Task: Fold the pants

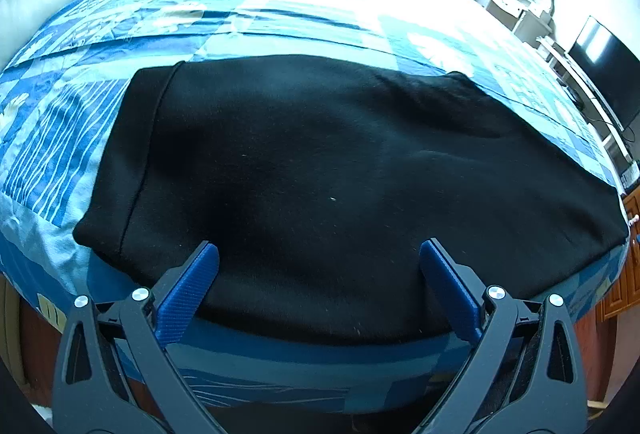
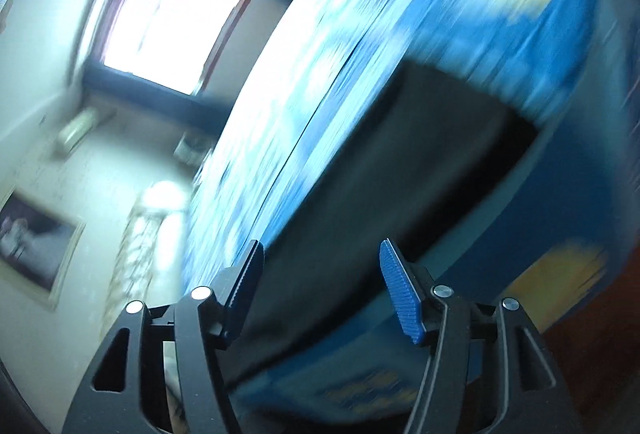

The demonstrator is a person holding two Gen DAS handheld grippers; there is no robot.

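Left gripper (image 1: 319, 254) spread above pants (image 1: 320, 174) near edge, bedspread (image 1: 280, 22) beyond

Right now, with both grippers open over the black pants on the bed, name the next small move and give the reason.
Probably steady the right gripper first: its view is smeared, its fingers empty. The left gripper hovers open at the near edge of the black pants, which lie as a flat block on the blue quilt. Then check for wrinkles.

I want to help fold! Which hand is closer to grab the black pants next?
Probably left. The left gripper hangs open right over the near edge of the black pants; the right gripper, also open, sits off at one end, its view blurred.
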